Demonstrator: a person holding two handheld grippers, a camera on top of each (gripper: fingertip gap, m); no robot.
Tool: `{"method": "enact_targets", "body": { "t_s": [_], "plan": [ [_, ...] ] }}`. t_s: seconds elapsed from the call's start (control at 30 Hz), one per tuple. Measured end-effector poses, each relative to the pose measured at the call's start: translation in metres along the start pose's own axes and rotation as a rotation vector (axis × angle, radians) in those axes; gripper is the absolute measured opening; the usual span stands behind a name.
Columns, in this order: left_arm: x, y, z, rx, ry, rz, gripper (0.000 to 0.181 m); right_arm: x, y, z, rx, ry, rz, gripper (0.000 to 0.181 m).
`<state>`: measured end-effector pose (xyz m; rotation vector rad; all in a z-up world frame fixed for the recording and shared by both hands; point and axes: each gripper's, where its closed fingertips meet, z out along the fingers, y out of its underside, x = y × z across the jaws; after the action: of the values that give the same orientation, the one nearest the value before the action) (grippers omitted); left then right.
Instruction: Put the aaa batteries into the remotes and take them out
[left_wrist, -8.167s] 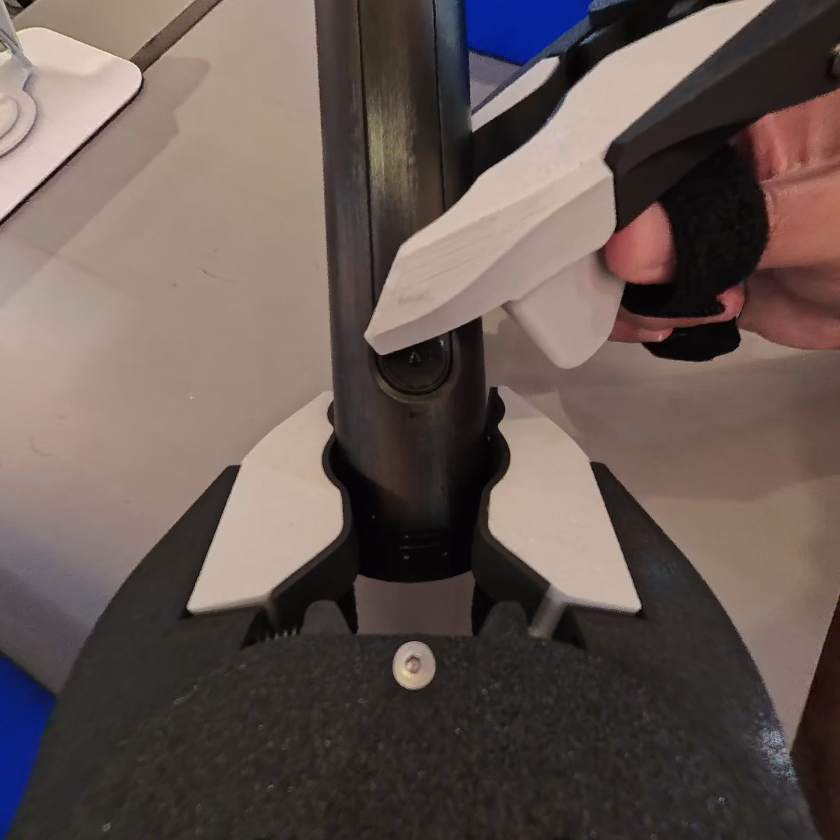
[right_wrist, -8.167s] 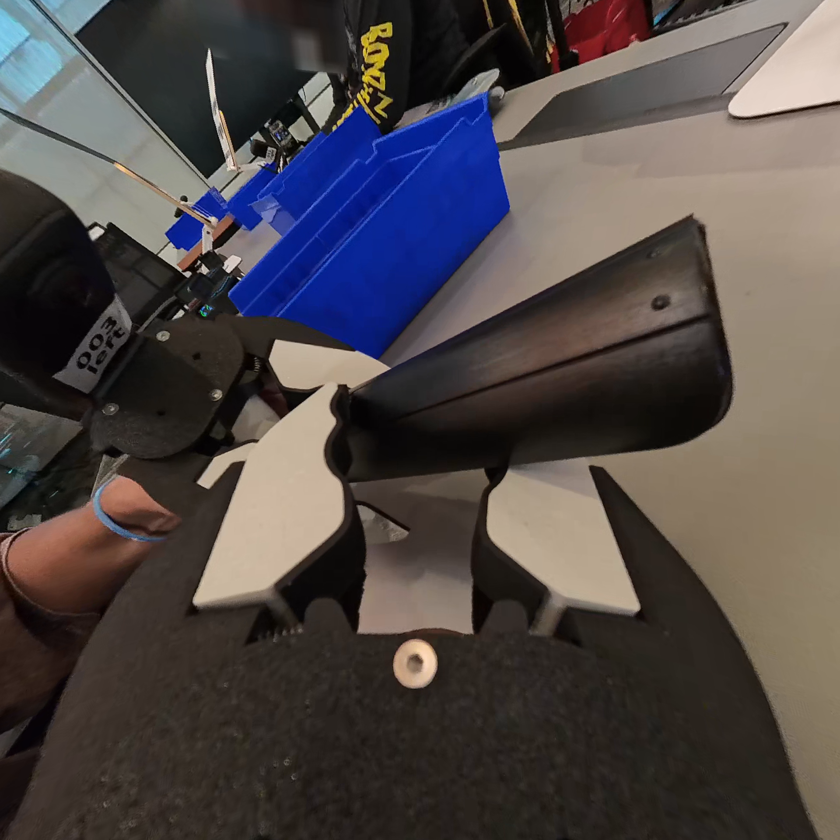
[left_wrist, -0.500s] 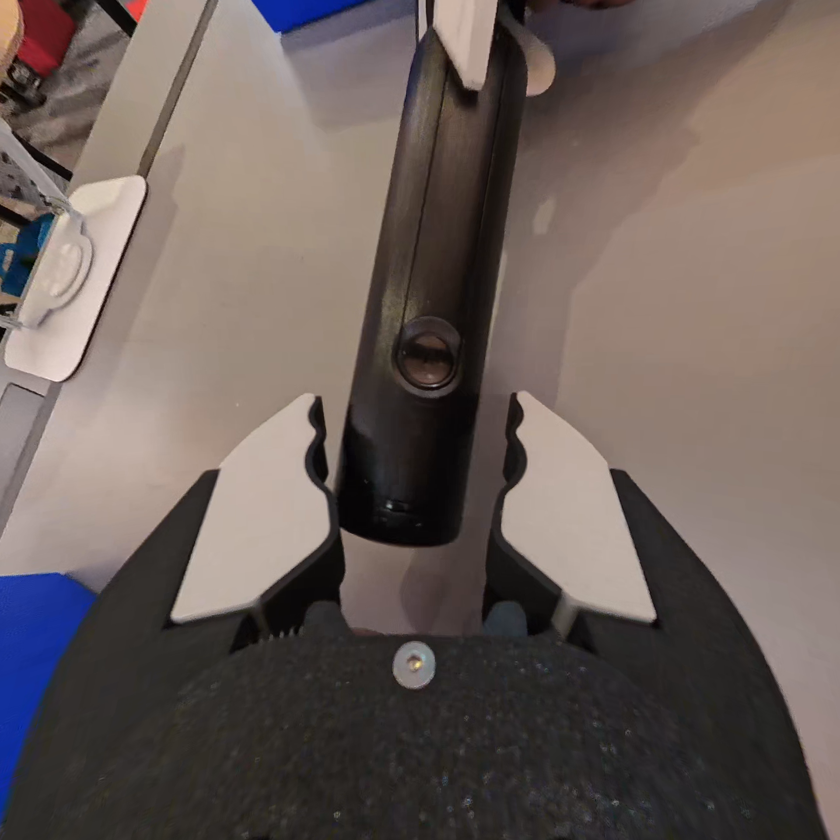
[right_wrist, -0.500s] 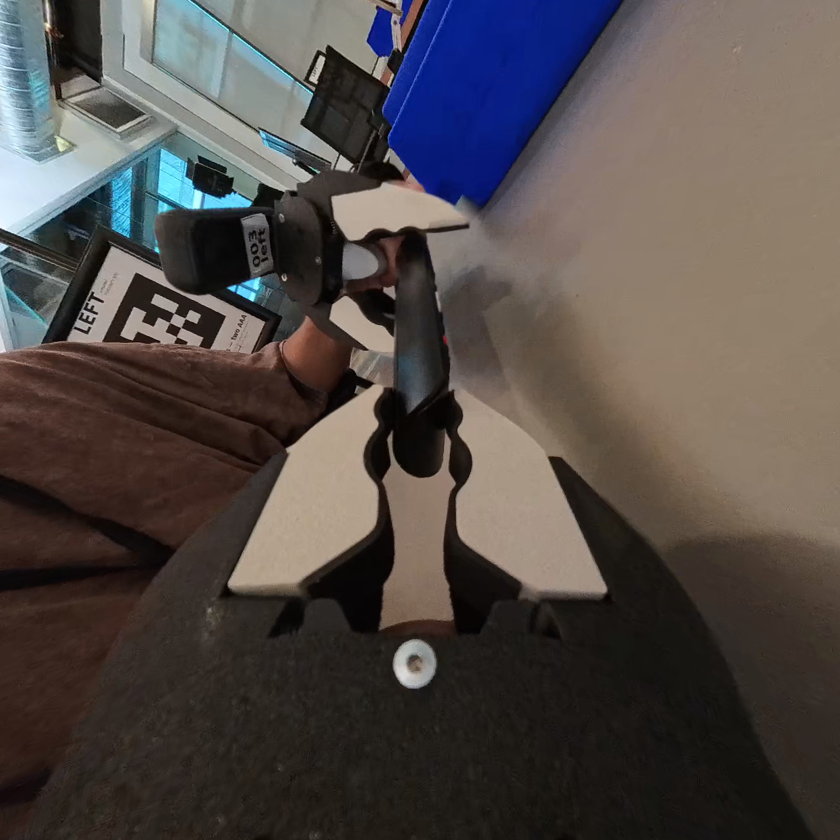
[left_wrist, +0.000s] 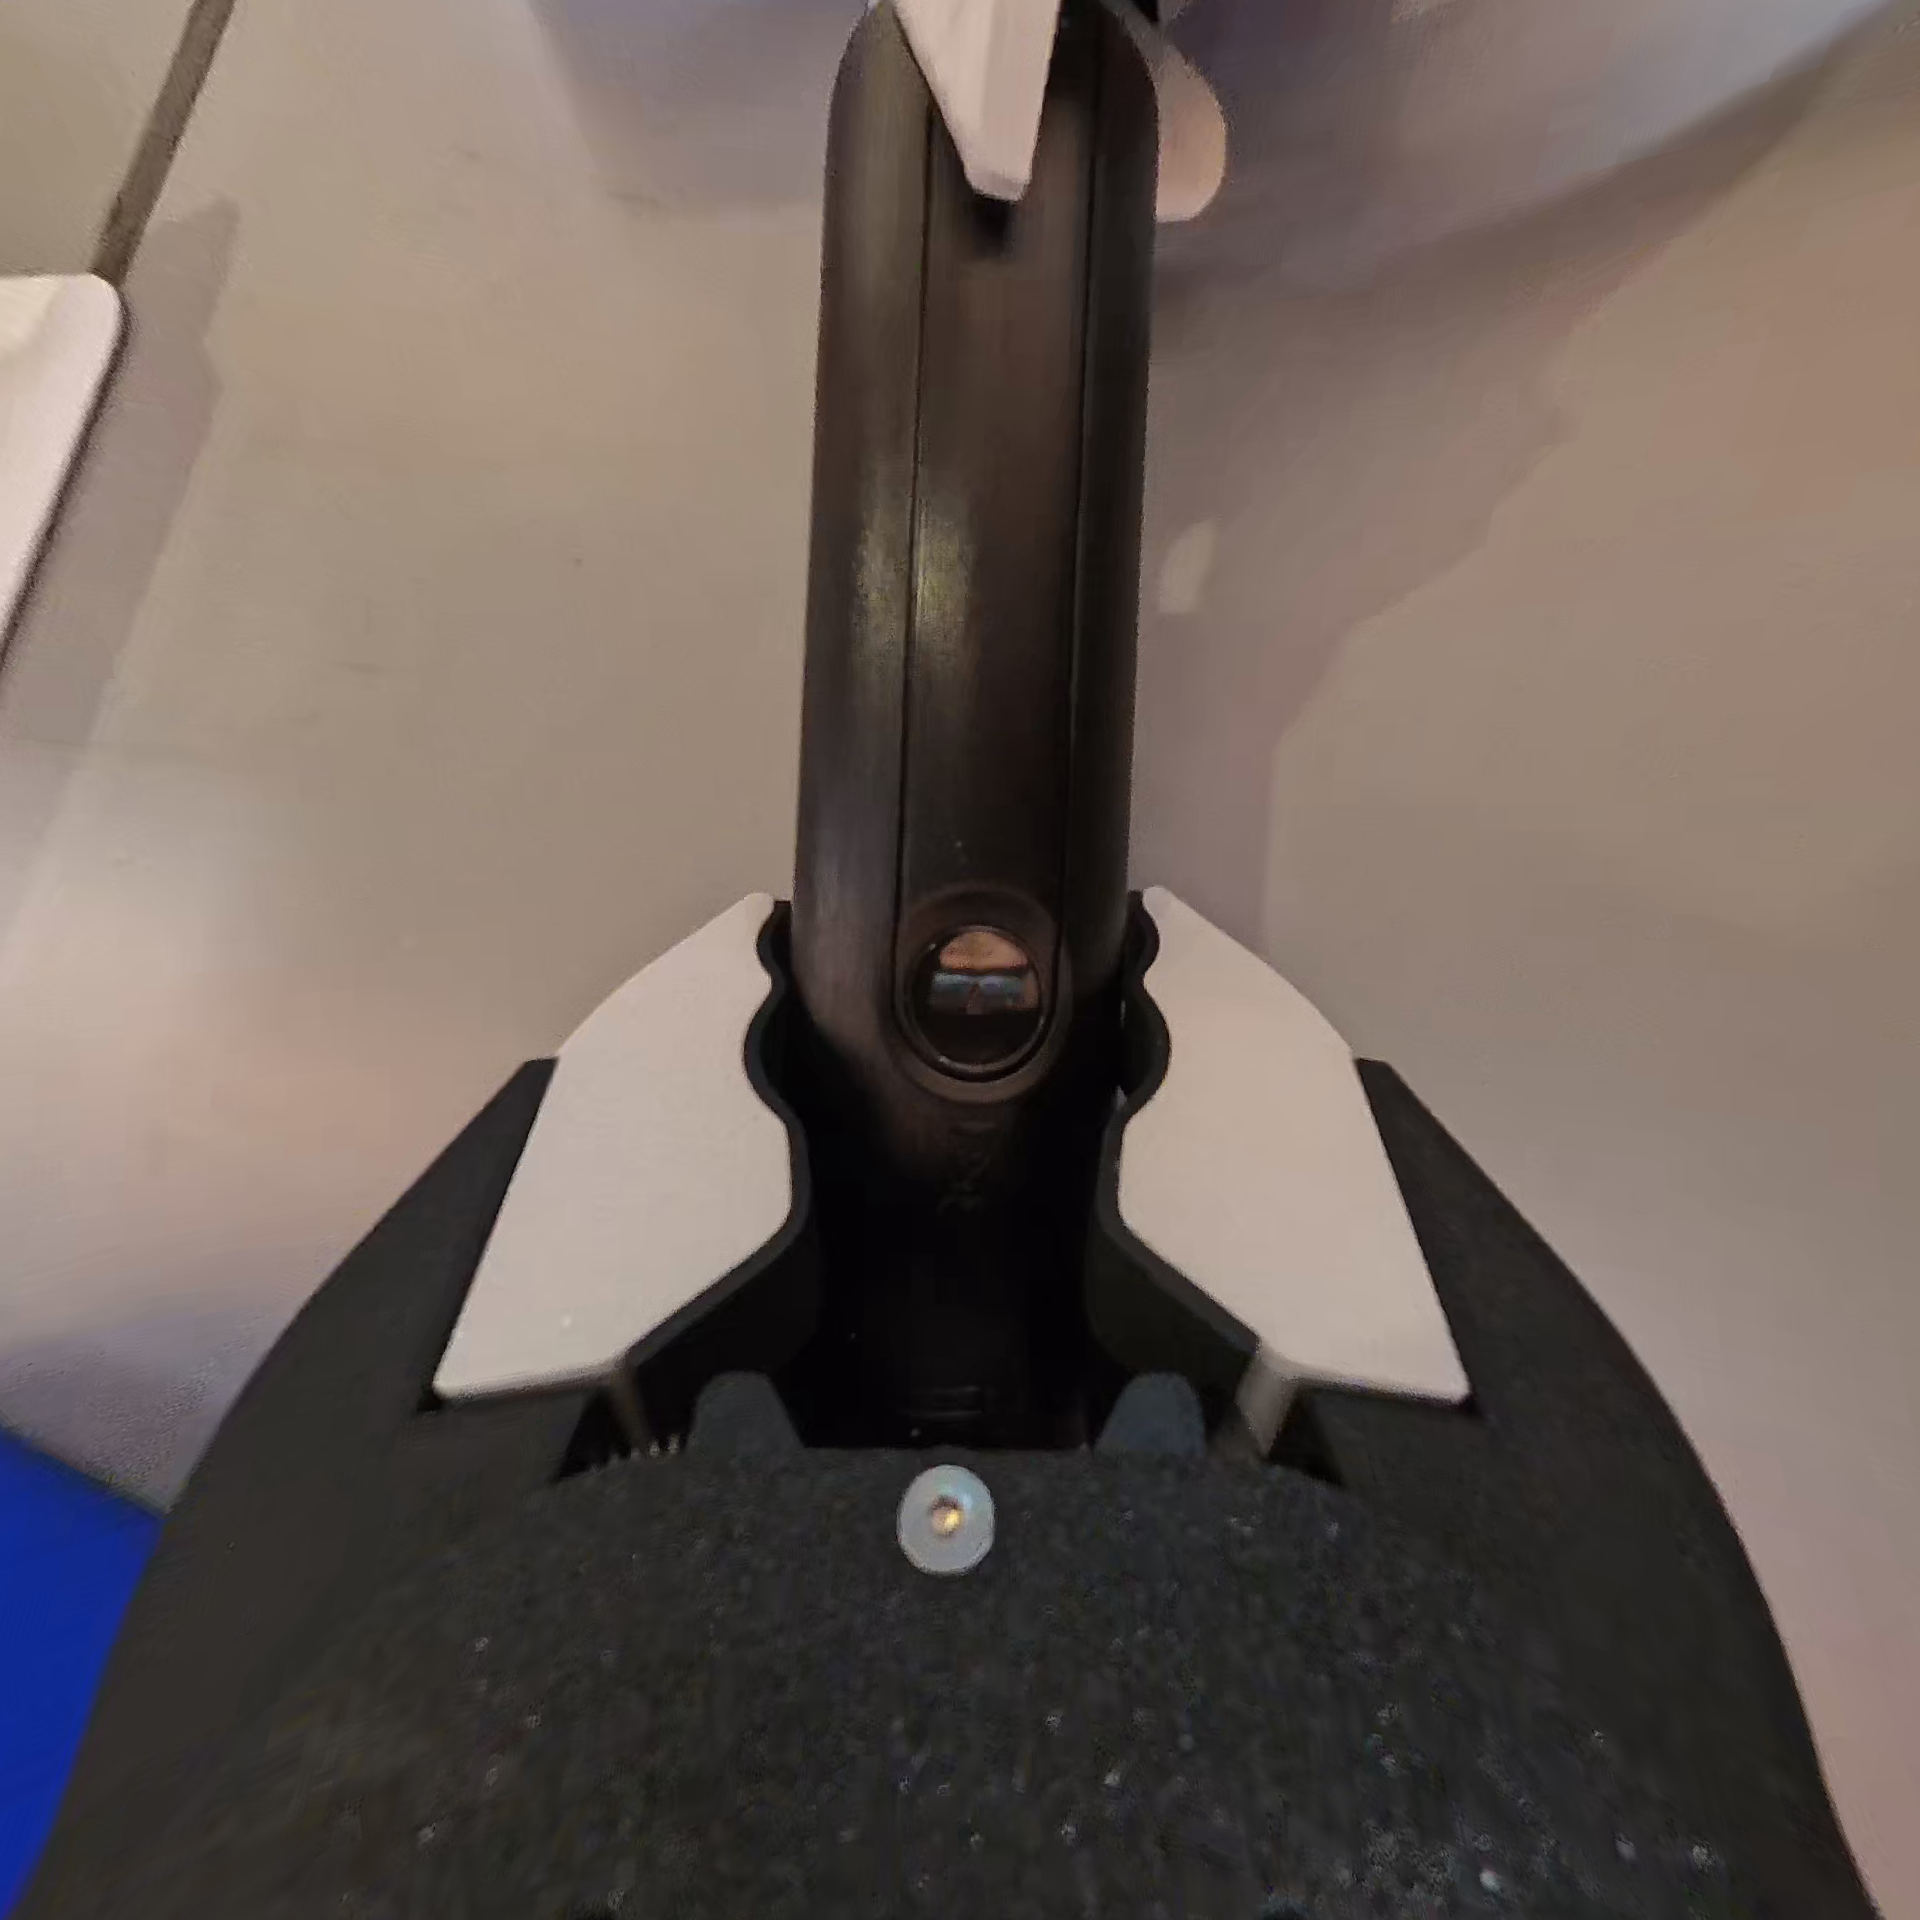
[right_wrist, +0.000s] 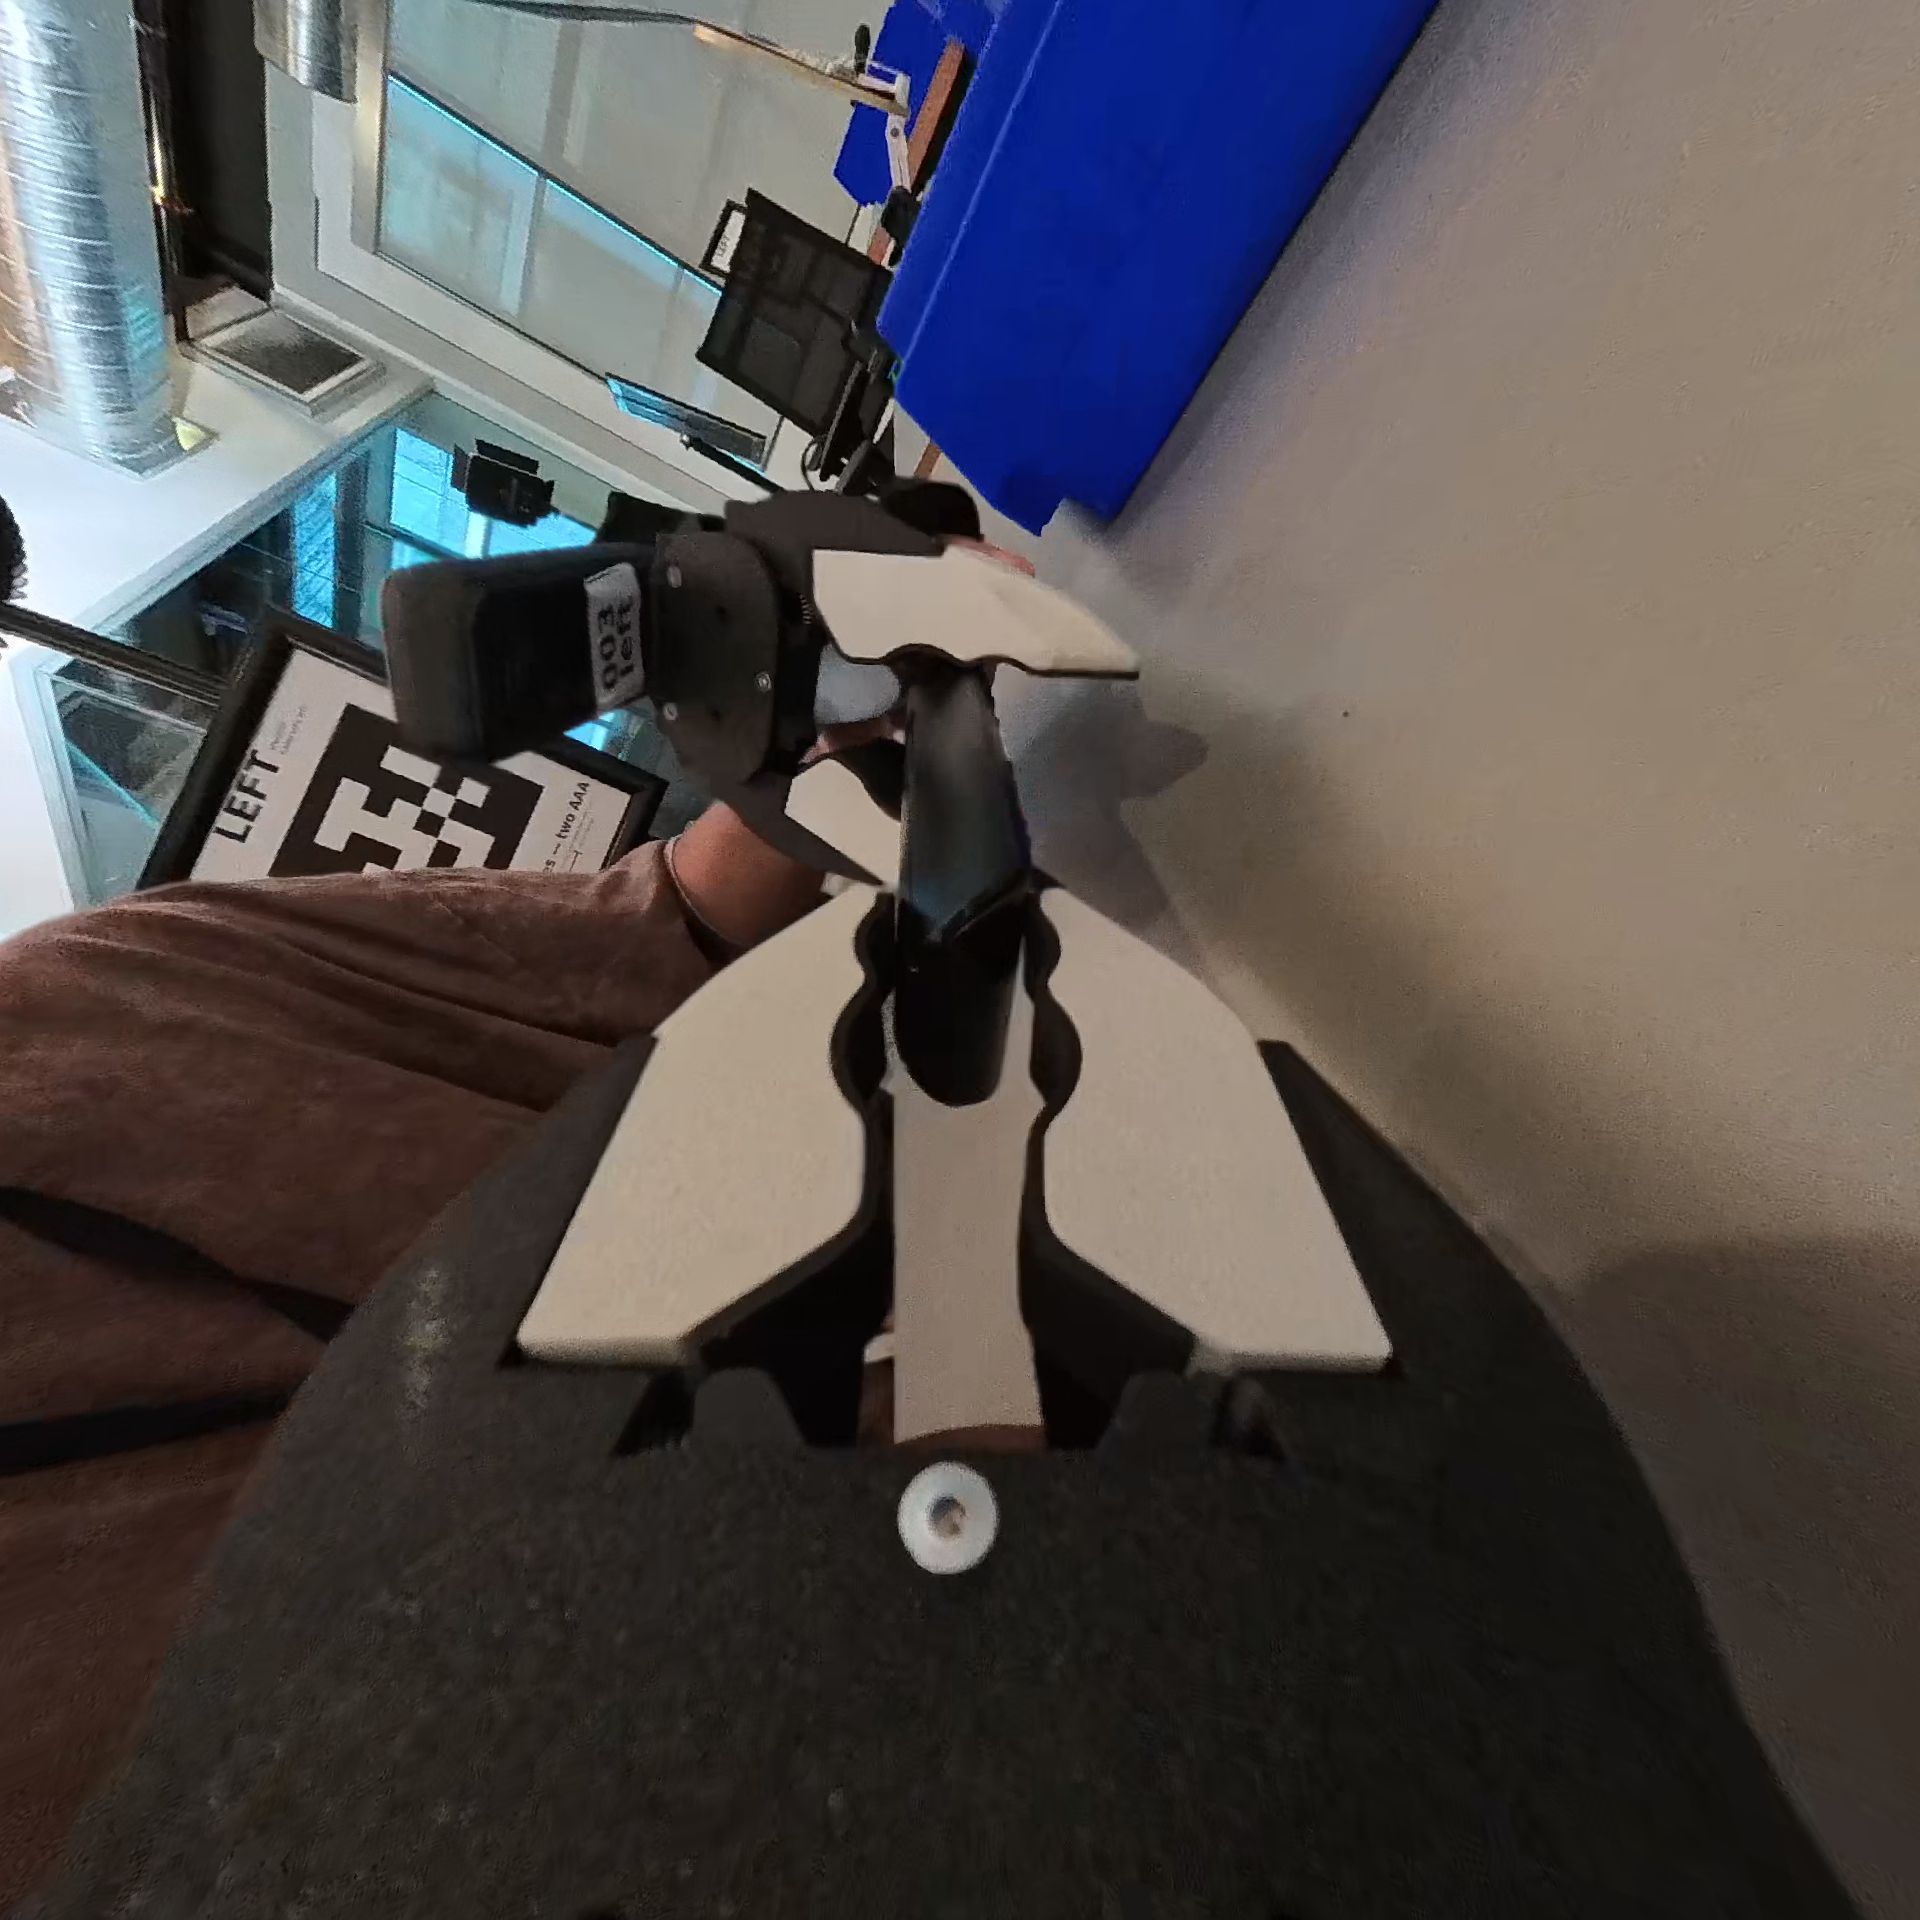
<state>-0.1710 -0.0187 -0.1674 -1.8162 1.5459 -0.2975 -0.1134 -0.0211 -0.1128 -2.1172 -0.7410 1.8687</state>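
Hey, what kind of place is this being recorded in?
Probably an office or lab workspace. A grey table carries blue plastic bins, with a desk monitor and large glass windows behind. Both grippers hold a black remote above the table.

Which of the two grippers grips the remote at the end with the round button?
The left gripper: its white fingers close on the black remote beside the round button. The right gripper holds the opposite, plain end.

Blue bins (right_wrist: 1122, 239) sit on the grey desk (right_wrist: 1558, 727) beyond the jaws; a framed sign (right_wrist: 405, 800) stands left.
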Motion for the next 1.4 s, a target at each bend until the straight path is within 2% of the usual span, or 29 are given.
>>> {"method": "enact_targets", "body": {
  "t_s": [0.07,0.13,0.23,0.33,0.5,0.6,0.7,0.77,0.87,0.93,1.03,1.1,1.2,1.3,1.37,1.4],
  "plan": [
    [-0.001,0.0,0.004,0.002,0.016,-0.056,0.06,0.007,-0.003,-0.005,-0.005,0.082,-0.057,0.027],
    [-0.007,-0.003,0.009,0.016,0.005,-0.128,0.06,0.017,-0.012,-0.014,0.02,0.262,-0.179,0.039],
    [-0.027,-0.007,0.018,0.023,-0.081,-0.263,0.06,0.027,-0.039,-0.03,0.159,0.593,-0.42,0.075],
    [-0.033,-0.015,0.029,0.001,-0.104,-0.306,0.06,0.036,-0.044,-0.017,0.205,0.794,-0.504,0.098],
    [-0.027,-0.024,0.036,0.0,-0.104,-0.321,0.06,0.046,-0.051,-0.009,0.214,1.038,-0.625,0.125],
    [-0.03,-0.024,0.032,-0.004,-0.156,-0.36,0.06,0.051,-0.05,-0.005,0.266,1.013,-0.544,0.131],
    [-0.029,-0.027,0.032,0.018,-0.149,-0.411,0.06,0.051,-0.049,0.0,0.332,0.968,-0.49,0.126],
    [-0.031,-0.027,0.03,0.011,-0.165,-0.402,0.06,0.047,-0.051,0.003,0.355,0.948,-0.531,0.114],
    [-0.033,-0.029,0.031,0.024,-0.16,-0.398,0.06,0.036,-0.046,0.015,0.327,0.872,-0.542,0.076],
    [-0.034,-0.03,0.029,0.031,-0.162,-0.384,0.06,0.031,-0.046,0.018,0.308,0.877,-0.58,0.069],
    [-0.035,-0.03,0.027,0.03,-0.159,-0.354,0.06,0.032,-0.045,0.021,0.307,0.801,-0.527,0.065],
    [-0.038,-0.028,0.025,0.029,-0.191,-0.311,0.05,0.034,-0.04,0.024,0.272,0.762,-0.52,0.056],
    [-0.041,-0.027,0.025,0.021,-0.218,-0.282,0.05,0.034,-0.04,0.027,0.31,0.703,-0.46,0.051],
    [-0.04,-0.029,0.025,0.043,-0.177,-0.296,0.05,0.033,-0.041,0.027,0.294,0.715,-0.478,0.051],
    [-0.037,-0.031,0.023,0.055,-0.124,-0.325,0.05,0.033,-0.04,0.025,0.306,0.659,-0.438,0.054],
    [-0.036,-0.032,0.021,0.059,-0.103,-0.345,0.049,0.035,-0.044,0.02,0.325,0.683,-0.454,0.064]
  ]
}}
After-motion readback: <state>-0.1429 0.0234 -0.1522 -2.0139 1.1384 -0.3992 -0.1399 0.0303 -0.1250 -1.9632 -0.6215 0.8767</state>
